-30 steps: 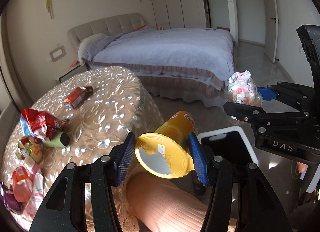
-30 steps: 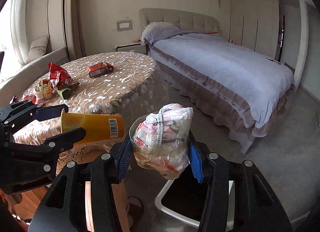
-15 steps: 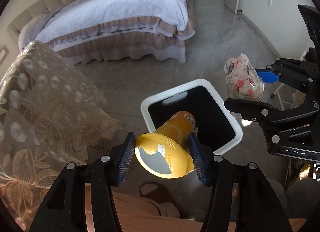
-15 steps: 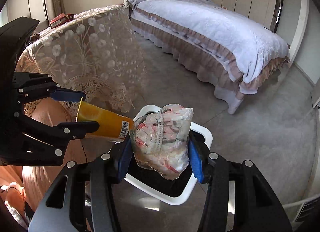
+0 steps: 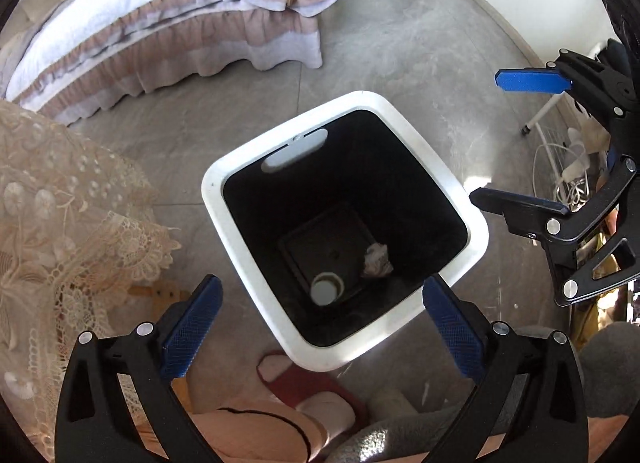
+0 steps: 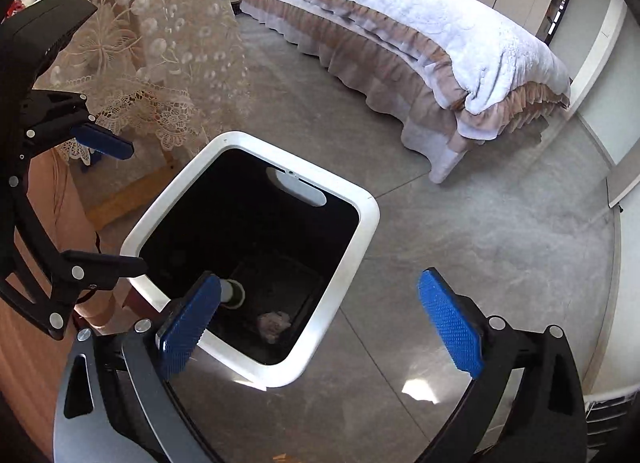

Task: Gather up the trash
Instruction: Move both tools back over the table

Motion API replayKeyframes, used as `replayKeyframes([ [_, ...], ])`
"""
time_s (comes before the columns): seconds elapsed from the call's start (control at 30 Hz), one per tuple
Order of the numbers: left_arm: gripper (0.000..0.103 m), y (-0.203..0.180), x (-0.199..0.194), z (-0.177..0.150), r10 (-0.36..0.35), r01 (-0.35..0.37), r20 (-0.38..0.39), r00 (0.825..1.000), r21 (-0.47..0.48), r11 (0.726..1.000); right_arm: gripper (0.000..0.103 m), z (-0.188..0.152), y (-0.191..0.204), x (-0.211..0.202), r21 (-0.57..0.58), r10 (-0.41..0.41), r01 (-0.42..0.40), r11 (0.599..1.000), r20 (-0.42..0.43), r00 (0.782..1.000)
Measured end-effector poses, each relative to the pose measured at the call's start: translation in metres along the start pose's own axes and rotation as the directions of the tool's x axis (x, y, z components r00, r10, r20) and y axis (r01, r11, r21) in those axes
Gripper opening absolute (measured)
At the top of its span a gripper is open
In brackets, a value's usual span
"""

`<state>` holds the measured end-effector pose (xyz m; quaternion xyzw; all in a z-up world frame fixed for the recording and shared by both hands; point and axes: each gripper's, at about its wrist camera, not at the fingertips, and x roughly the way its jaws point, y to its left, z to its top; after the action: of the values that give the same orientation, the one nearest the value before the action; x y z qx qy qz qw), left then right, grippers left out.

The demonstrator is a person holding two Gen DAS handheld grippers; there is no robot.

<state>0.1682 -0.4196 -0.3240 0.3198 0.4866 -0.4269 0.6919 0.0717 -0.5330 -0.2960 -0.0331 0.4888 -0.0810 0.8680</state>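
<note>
A white-rimmed black trash bin (image 5: 452, 179) stands on the floor below both grippers; it also shows in the right wrist view (image 6: 360, 231). At its bottom lie the orange bottle, seen end-on (image 5: 326, 289) (image 6: 234, 293), and the clear bag of wrappers (image 5: 376, 261) (image 6: 274, 323). My left gripper (image 5: 320, 319) is open and empty above the bin's near edge. My right gripper (image 6: 320, 323) is open and empty above the bin's right side; it shows at the right of the left wrist view (image 5: 516, 139).
A table with a lace cloth (image 5: 60, 203) (image 6: 152, 43) stands left of the bin. A bed with a white quilt (image 5: 160, 19) (image 6: 420, 23) lies beyond. A red slipper (image 5: 304, 383) is by the bin. A white wire rack (image 5: 560, 167) is at right.
Both grippers opened over the bin. The orange bottle and the bag of wrappers dropped and now lie at the bin's bottom. Both views tilted further down.
</note>
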Motion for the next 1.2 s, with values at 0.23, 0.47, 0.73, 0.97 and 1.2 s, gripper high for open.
replayKeyframes([
  [0.23,0.098,0.001,-0.018,-0.001,0.043,-0.043,0.048,0.998,0.001,0.999,0.099,0.005,0.003,-0.015,-0.020,0.002,-0.001,1.000,0.047,0.999],
  [0.47,0.098,0.005,-0.065,-0.002,0.079,-0.072,0.161,0.984,-0.044,0.996,0.099,0.024,0.008,-0.053,-0.011,0.009,-0.007,1.000,0.142,0.990],
  [0.73,0.098,0.012,-0.138,-0.021,0.287,-0.255,0.270,0.919,-0.149,0.955,0.099,0.053,0.030,-0.111,-0.013,0.034,-0.031,0.999,0.300,0.953],
  [0.97,0.098,0.036,-0.213,-0.070,0.476,-0.365,0.346,0.809,-0.340,0.867,0.099,0.087,0.078,-0.159,-0.068,0.130,-0.111,0.991,0.440,0.888],
  [1.2,0.098,0.086,-0.274,-0.156,0.613,-0.342,0.281,0.738,-0.626,0.700,0.099,0.120,0.141,-0.185,-0.156,0.291,-0.246,0.957,0.513,0.807],
])
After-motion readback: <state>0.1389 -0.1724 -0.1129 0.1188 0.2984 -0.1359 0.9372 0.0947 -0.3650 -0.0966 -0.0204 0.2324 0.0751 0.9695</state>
